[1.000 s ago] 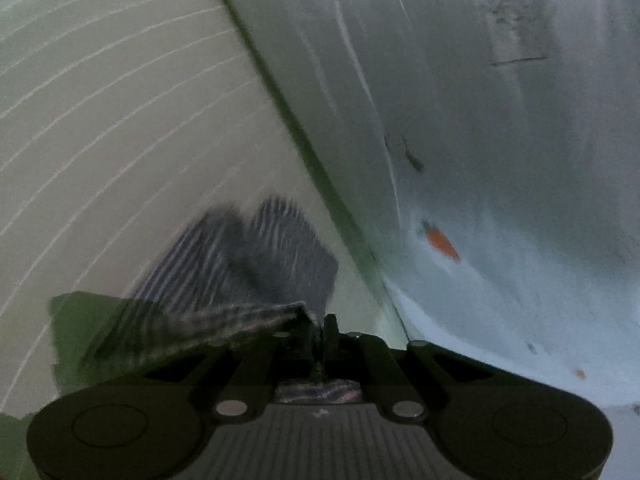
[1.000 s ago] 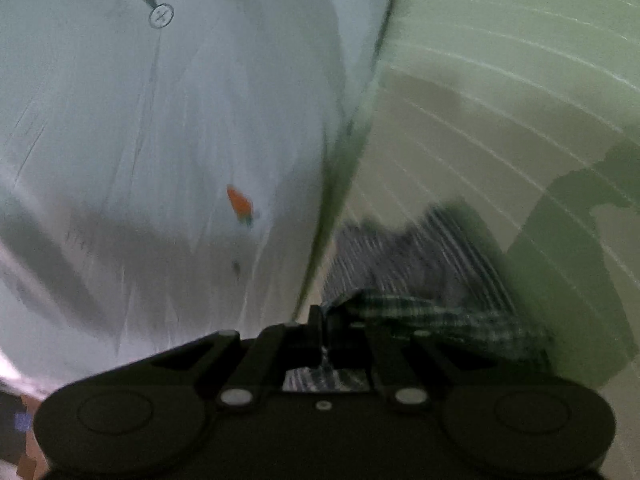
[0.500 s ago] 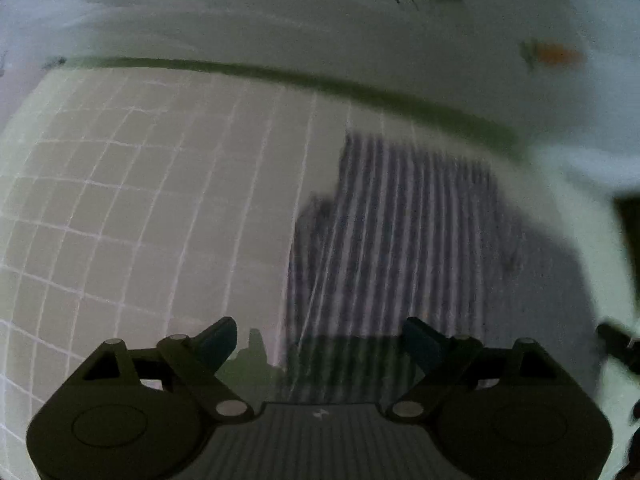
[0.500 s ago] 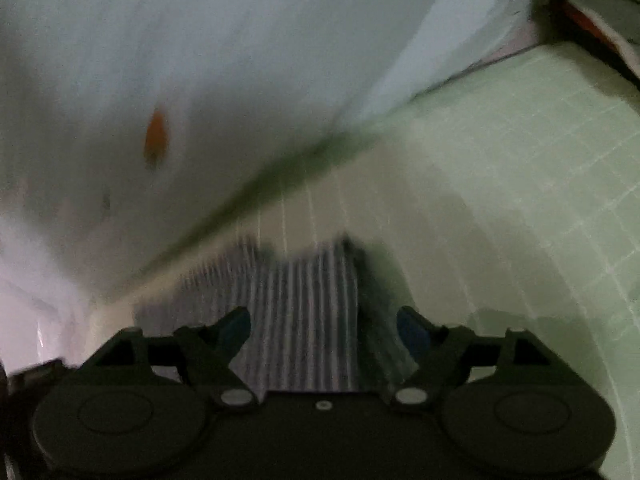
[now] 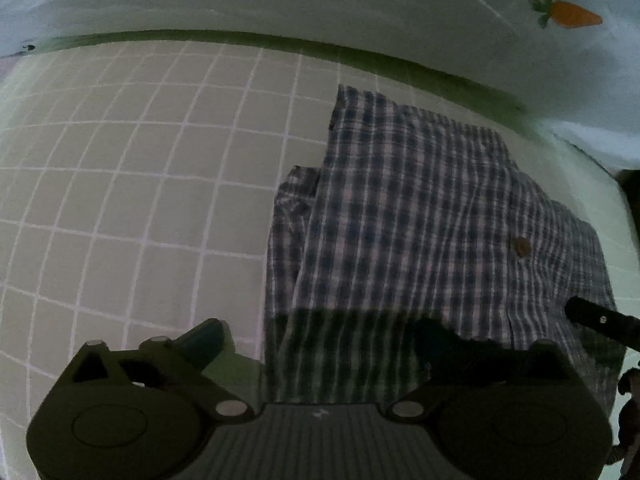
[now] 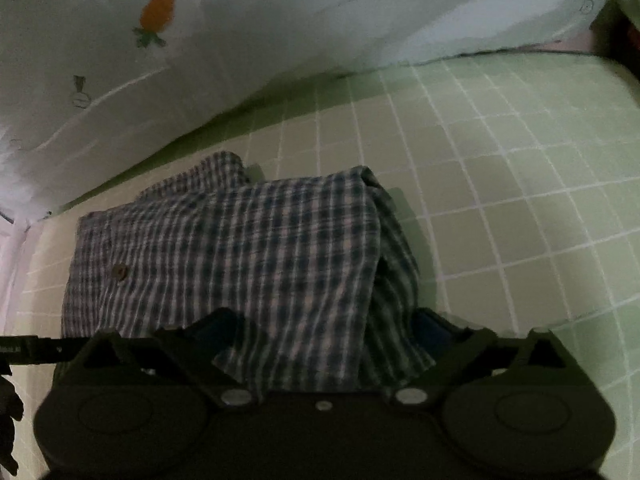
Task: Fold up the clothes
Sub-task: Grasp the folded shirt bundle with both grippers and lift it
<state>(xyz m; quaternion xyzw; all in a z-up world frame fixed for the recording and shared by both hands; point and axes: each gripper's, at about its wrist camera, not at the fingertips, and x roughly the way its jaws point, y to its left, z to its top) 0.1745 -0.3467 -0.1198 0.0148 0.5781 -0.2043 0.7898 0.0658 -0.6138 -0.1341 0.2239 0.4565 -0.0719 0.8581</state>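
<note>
A blue and white checked shirt (image 5: 416, 220) lies folded into a rough rectangle on a pale green bedsheet with a white grid (image 5: 140, 184). A brown button (image 5: 521, 245) shows on it. My left gripper (image 5: 316, 336) is open just above the shirt's near left edge, with nothing between its fingers. In the right wrist view the same shirt (image 6: 248, 248) lies under my right gripper (image 6: 324, 332), which is open over the near right corner. The right side of the shirt bulges up in a loose fold.
A white quilt or wall cloth with an orange carrot print (image 5: 568, 14) runs along the far edge of the bed and also shows in the right wrist view (image 6: 158, 10). The other gripper's dark tip (image 5: 600, 322) shows at the right edge.
A second ago both grippers were shut on the shirt's edge and held it up. They have opened and let it go, and the shirt now lies folded on the sheet.
</note>
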